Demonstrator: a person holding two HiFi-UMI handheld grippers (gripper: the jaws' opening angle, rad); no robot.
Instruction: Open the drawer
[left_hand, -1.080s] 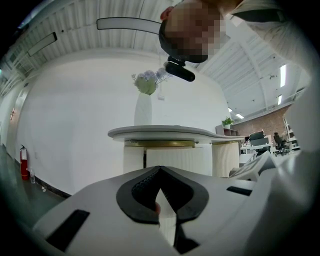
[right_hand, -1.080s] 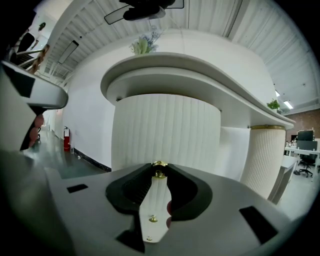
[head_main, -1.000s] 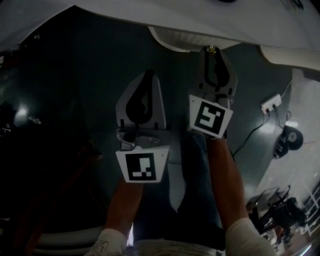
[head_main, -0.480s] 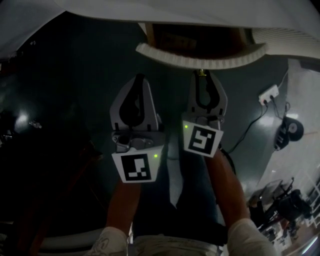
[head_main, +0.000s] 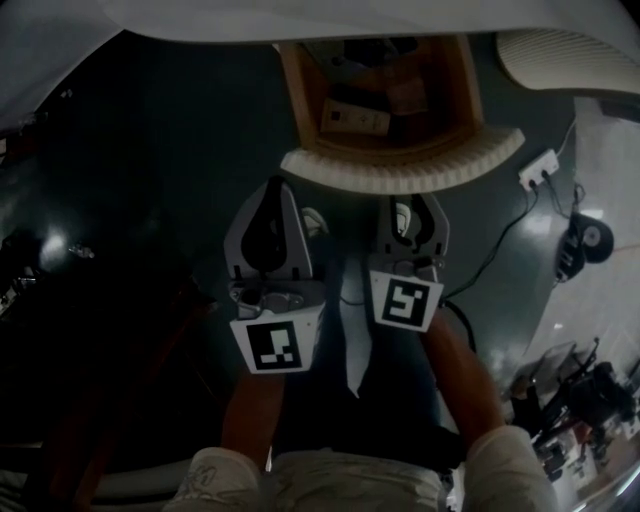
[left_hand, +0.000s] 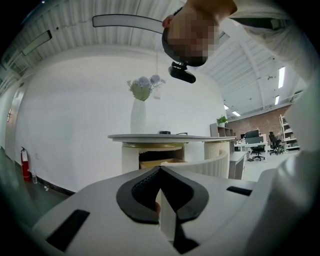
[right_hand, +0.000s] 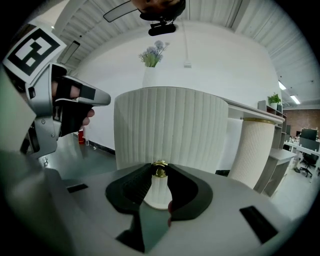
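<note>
Head view has the drawer (head_main: 400, 172) dead ahead of the person, its curved ribbed front running crossways, so any further pull probably goes straight back toward the body. The right gripper (head_main: 411, 208) is the one on it, jaws pinched on the little gold knob (right_hand: 160, 169), while the left gripper (head_main: 275, 190) hangs just beside with jaws closed on nothing. Versus a second ago the drawer's slid well out from under the tabletop (head_main: 300, 18), wooden inside now showing
</note>
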